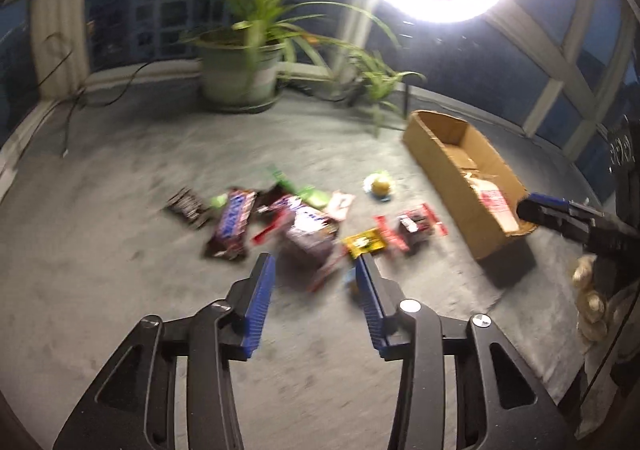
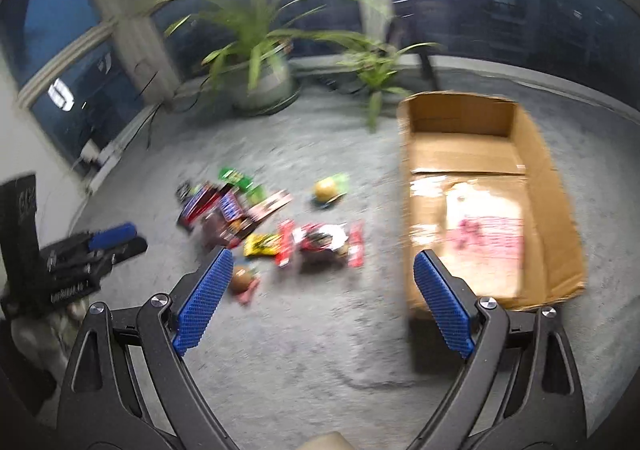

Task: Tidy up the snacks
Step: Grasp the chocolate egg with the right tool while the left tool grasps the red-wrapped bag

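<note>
Both grippers hang empty over carpet, left gripper (image 1: pixel 316 266) part-open, right gripper (image 2: pixel 324 262) wide, snack pile (image 1: pixel 280 218) at 12 o'clock w/ cardboard box (image 2: pixel 556 186) at 2, prob. ready for sorting.

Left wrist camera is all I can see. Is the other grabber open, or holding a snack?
Observer: The right gripper is wide open, with nothing between its pads.
Child: Are there snacks in the box yet?
Observer: No snacks show in the box, only what looks like a label with red print on its floor.
Child: Is any snack hard to see from my view?
Observer: Yes, a small round brown snack lies on the carpet, at the near edge of the pile.
</note>
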Tool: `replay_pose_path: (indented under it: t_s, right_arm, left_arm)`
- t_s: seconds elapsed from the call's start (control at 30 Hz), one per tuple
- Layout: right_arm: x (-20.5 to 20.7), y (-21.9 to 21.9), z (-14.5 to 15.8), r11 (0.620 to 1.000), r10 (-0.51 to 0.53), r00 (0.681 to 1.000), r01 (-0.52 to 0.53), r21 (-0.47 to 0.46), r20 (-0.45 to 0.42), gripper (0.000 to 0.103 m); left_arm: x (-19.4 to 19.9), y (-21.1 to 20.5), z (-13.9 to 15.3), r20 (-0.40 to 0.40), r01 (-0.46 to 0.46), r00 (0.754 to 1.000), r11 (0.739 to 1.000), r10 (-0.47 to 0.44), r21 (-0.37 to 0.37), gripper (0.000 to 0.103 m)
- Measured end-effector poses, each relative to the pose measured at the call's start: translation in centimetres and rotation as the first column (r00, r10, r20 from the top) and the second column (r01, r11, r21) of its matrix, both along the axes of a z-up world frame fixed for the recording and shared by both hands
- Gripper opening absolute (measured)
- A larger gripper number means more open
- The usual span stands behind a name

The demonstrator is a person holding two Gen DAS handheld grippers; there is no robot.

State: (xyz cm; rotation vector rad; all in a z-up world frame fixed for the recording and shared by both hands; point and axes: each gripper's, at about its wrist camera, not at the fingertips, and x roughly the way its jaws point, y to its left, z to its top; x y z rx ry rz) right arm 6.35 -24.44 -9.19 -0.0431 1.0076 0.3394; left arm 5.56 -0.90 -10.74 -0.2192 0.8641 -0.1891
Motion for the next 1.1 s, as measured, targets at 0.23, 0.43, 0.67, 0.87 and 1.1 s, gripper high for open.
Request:
replay_pose_path:
  t_s: [0.23, 0.43, 0.67, 0.87, 1.1]
  right_arm:
    - [-0.2, 4.7, -4.3, 0.991, 0.133, 0.987, -0.135, -0.014, -0.093, 0.069]
    - [0.2, 6.6, -7.2, 0.986, 0.16, 0.977, -0.164, -0.013, -0.142, 0.054]
    - [0.7, 7.0, -9.1, 0.988, 0.152, 0.972, -0.154, 0.004, -0.181, 0.045]
    - [1.0, 7.4, -9.5, 0.988, 0.15, 0.973, -0.152, 0.0, -0.174, 0.045]
    - [1.3, 8.0, -10.0, 0.986, 0.16, 0.97, -0.164, -0.007, -0.18, 0.038]
  left_arm:
    - [0.0, 2.1, -1.2, -0.036, -0.018, 0.999, 0.998, 0.016, -0.062, 0.041]
    - [2.2, 1.6, -2.8, -0.089, -0.013, 0.996, 0.987, -0.001, -0.158, 0.041]
    - [5.8, 0.9, -4.6, -0.155, -0.05, 0.988, 0.979, 0.02, -0.196, 0.041]
    - [8.0, -0.7, -5.4, -0.171, -0.031, 0.985, 0.993, 0.011, -0.112, 0.047]
    - [8.7, -1.4, -6.3, -0.173, -0.011, 0.985, 0.999, 0.002, -0.051, 0.047]
